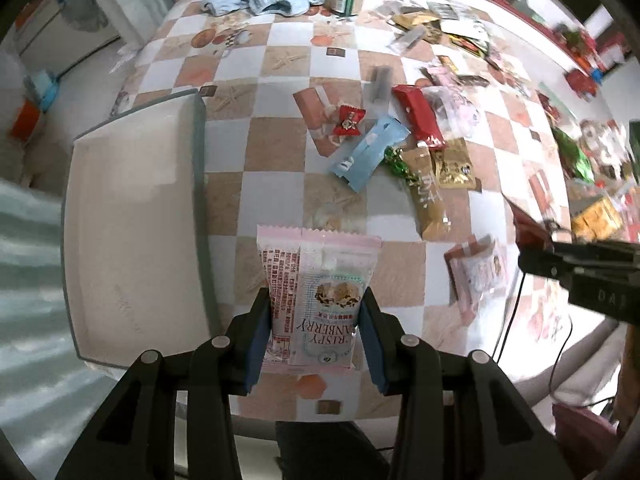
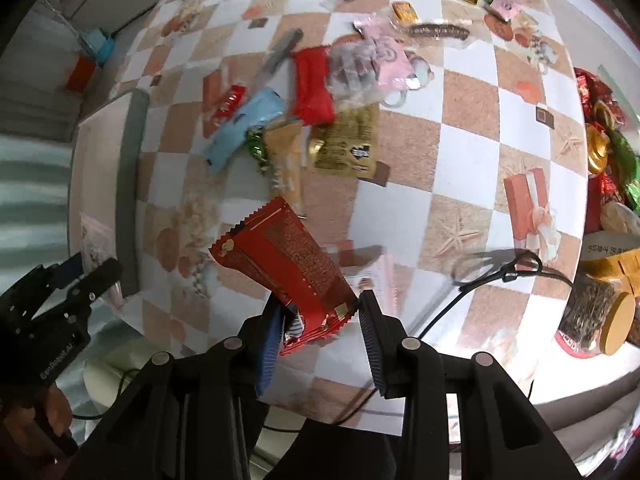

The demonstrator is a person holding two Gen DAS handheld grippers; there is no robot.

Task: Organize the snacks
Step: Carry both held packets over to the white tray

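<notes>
Pink-and-white cranberry crisp packet (image 1: 320, 300) sits clamped in left tongs (image 1: 316, 332); right tongs (image 2: 320, 320) pinch a red wrapper (image 2: 288, 268).

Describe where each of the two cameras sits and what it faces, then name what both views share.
Left wrist: rides the left tool, facing the checkered table and white tray; its fingers clamp a pink cranberry packet; the right tool enters at right.
Right wrist: rides the right tool, which holds a red packet; the left tool shows lower left.
Shared: the light blue packet, the tray, the table.
</notes>
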